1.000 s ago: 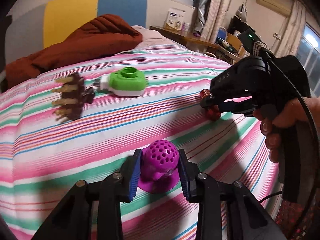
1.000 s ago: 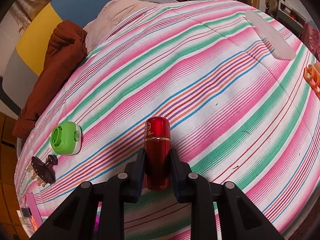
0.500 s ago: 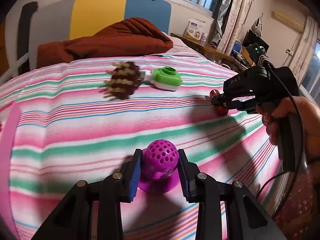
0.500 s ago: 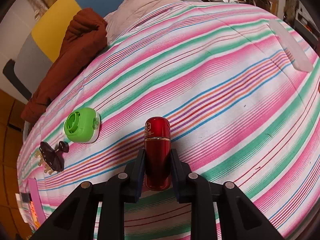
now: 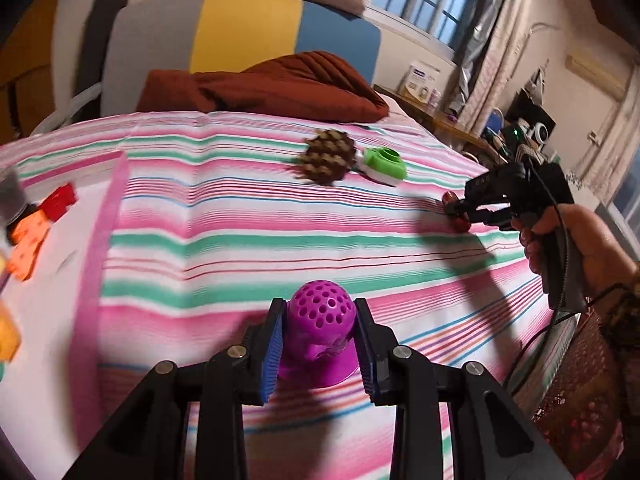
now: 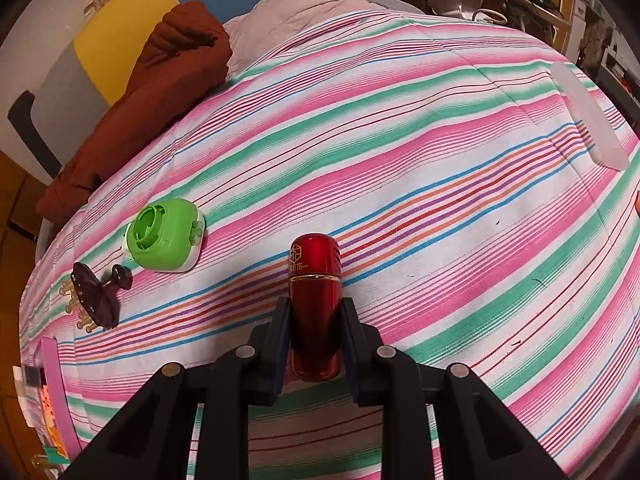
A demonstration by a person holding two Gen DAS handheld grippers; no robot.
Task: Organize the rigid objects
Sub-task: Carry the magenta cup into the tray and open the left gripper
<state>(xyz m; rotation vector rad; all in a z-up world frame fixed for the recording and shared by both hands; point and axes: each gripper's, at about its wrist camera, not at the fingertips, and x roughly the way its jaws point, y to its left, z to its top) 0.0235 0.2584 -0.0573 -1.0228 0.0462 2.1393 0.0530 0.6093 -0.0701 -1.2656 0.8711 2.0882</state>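
Note:
My left gripper [image 5: 320,316] is shut on a purple perforated dome-topped piece with a flared base [image 5: 320,332], held above the striped bedspread. My right gripper [image 6: 314,314] is shut on a red cylindrical bottle with gold lettering [image 6: 315,280]; from the left wrist view the same gripper [image 5: 454,209] shows at the right with the red bottle [image 5: 460,222] in it and a hand behind. A green and white round device [image 6: 164,236] and a brown studded massager with a knob [image 6: 96,294] lie on the bed; in the left wrist view, device [image 5: 384,164] and massager [image 5: 330,156] sit together at the far middle.
A pink-rimmed white tray [image 5: 96,264] at the left holds red and orange blocks [image 5: 32,236]. A rust-brown blanket [image 5: 272,88] lies at the head of the bed. A translucent lid [image 6: 588,116] rests at the bed's right edge. A desk stands beyond.
The left gripper has swung left with the purple piece, bringing the pink-rimmed tray into view. The right gripper has barely moved, rolling a little with the red bottle.

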